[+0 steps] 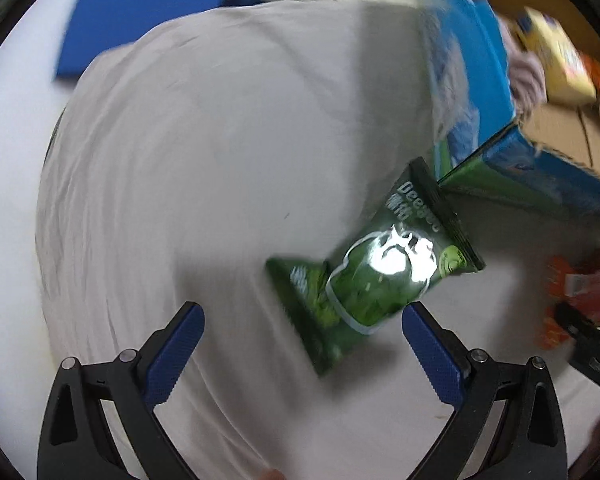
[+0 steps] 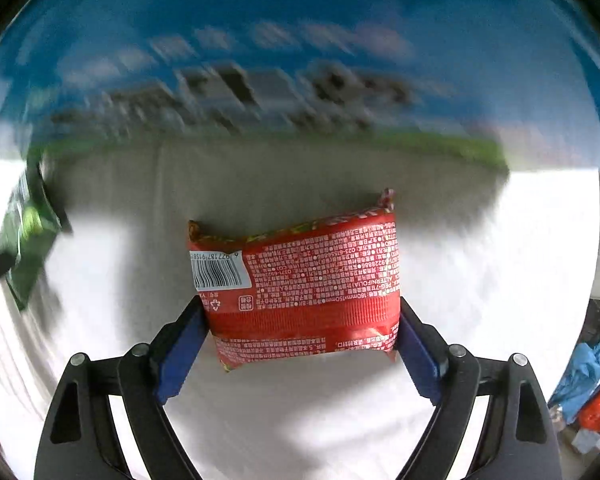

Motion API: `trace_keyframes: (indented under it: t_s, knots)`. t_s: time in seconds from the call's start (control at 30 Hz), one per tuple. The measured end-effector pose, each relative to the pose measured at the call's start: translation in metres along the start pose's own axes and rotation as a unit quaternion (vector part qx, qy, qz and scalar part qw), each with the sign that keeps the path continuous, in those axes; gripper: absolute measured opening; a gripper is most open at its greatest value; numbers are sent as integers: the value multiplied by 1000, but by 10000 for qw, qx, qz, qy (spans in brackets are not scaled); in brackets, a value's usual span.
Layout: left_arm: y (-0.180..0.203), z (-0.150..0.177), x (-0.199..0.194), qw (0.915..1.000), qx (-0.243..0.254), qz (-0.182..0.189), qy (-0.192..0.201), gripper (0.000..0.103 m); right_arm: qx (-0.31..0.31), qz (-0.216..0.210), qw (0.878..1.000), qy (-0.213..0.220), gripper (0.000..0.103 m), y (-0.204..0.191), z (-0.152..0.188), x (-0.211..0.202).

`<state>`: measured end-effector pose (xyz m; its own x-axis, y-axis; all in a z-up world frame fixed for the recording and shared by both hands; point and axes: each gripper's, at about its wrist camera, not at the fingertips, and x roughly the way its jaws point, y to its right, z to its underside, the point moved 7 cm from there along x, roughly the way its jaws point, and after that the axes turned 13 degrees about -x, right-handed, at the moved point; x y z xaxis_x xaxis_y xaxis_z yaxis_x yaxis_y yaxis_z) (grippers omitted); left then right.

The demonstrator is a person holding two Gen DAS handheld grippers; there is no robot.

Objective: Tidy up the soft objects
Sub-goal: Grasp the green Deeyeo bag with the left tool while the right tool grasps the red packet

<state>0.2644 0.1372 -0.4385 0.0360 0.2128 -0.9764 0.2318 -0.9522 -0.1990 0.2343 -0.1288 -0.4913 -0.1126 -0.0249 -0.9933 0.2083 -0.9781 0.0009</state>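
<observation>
While the right tool (image 2: 300,328) pinches the red packet (image 2: 296,292) by both side edges, the blue box (image 2: 300,40) fills the view from ten to two o'clock, so the carry looks to be toward it. Keep the squeeze light, since the soft pack buckles easily, and lift it over the box wall before letting go. The left tool (image 1: 302,334) is spread, holding nothing, with the green packet (image 1: 374,268) lying on the white cloth (image 1: 180,160) at one o'clock, near the box corner.
</observation>
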Motion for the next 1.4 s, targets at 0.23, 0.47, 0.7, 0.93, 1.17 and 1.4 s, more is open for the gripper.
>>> trace_keyframes:
  t_s: [0.23,0.47,0.7,0.93,1.17,1.4]
  knots:
    - [32,-16,24,9947,1009,60,-163,102,237,-428,9976,-489,90,25,50,15]
    - [45,-3,38,9879,1387,438,-531,91,362,-643,9953,-632,90,32,70,21]
    - [38,42,47,9880,601,975,-1037,49,-331,-921,9941,-470,92,29,75,-5]
    - [41,101,42,9865,172,1071,-1223,46,-3625,1011,9262,-208,93,-2,75,-31]
    - [44,147,48,9837,-21,1106,-1421,46,-5681,2001,7948,-743,93,-27,90,2]
    - [57,158,46,9862,7,986,-1327,46,-6417,2162,7265,-1169,93,-58,109,39]
